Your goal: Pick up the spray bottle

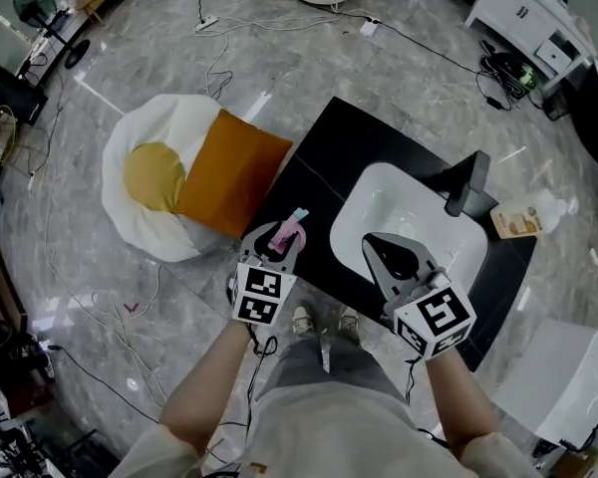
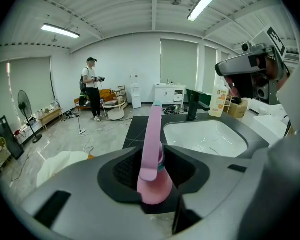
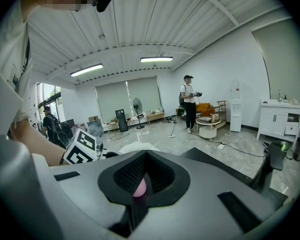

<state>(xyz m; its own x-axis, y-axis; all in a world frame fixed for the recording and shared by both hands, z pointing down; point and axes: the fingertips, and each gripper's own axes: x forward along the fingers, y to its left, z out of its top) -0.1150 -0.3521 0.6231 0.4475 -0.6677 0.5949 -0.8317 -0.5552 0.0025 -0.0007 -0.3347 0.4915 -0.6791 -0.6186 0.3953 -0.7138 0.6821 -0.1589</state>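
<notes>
The pink spray bottle [image 1: 292,229] stands at the left edge of the black counter [image 1: 329,162], its long trigger and teal collar pointing up. My left gripper [image 1: 279,239] is shut on it, the pads pressing both sides of the neck. In the left gripper view the bottle [image 2: 153,154] fills the gap of the left gripper [image 2: 149,152]. My right gripper [image 1: 377,245] hovers over the near part of the white sink [image 1: 379,192], shut with nothing held. In the right gripper view a bit of pink shows through the opening behind the tips of the right gripper [image 3: 146,156].
A black faucet [image 1: 468,182] stands at the sink's far side, with an orange-labelled bottle [image 1: 523,217] to its right. On the floor to the left lie an egg-shaped cushion [image 1: 154,182] and an orange pillow [image 1: 229,167]. A white box [image 1: 568,381] is at the lower right. A person [image 2: 92,86] stands far off.
</notes>
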